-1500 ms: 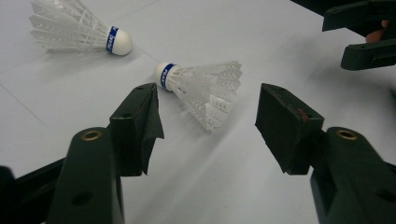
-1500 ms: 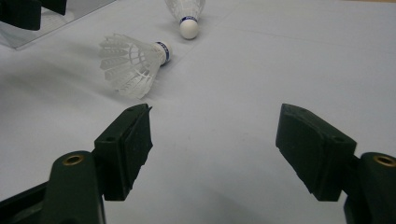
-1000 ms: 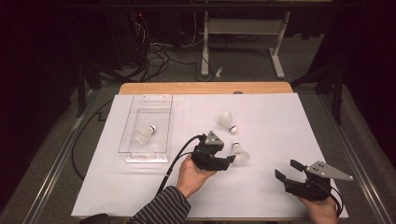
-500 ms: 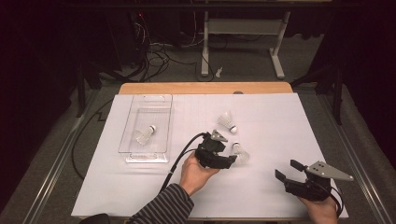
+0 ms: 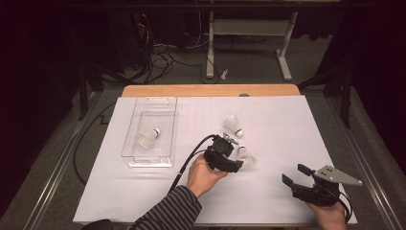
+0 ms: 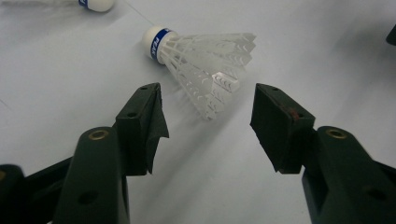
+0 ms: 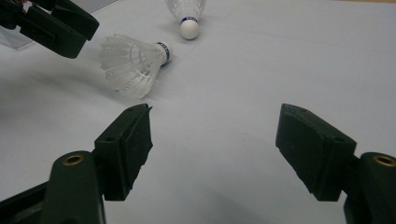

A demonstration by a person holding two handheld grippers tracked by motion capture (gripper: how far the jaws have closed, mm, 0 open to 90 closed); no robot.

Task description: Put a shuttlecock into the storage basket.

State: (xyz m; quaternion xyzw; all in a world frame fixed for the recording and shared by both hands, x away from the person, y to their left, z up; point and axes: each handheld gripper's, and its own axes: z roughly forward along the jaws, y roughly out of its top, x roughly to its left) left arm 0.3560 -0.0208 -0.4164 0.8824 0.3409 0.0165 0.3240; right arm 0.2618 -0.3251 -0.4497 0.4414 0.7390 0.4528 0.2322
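Where white paper (image 5: 268, 191) lies smooth, a feathery shuttlecock (image 6: 203, 65) rests.

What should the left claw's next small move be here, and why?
Probably ease forward a little and close. The left claw stands open just short of the near shuttlecock, which lies on its side on the white sheet, feathers toward the jaws, not yet between the pads. One shuttlecock already lies in the clear tray.

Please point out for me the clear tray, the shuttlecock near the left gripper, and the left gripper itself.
clear tray (image 5: 168, 128): high view, on its right wall.
near shuttlecock (image 6: 201, 65): left gripper view, on its feather skirt.
left gripper (image 6: 208, 126): left gripper view, midway between its open fingertips.
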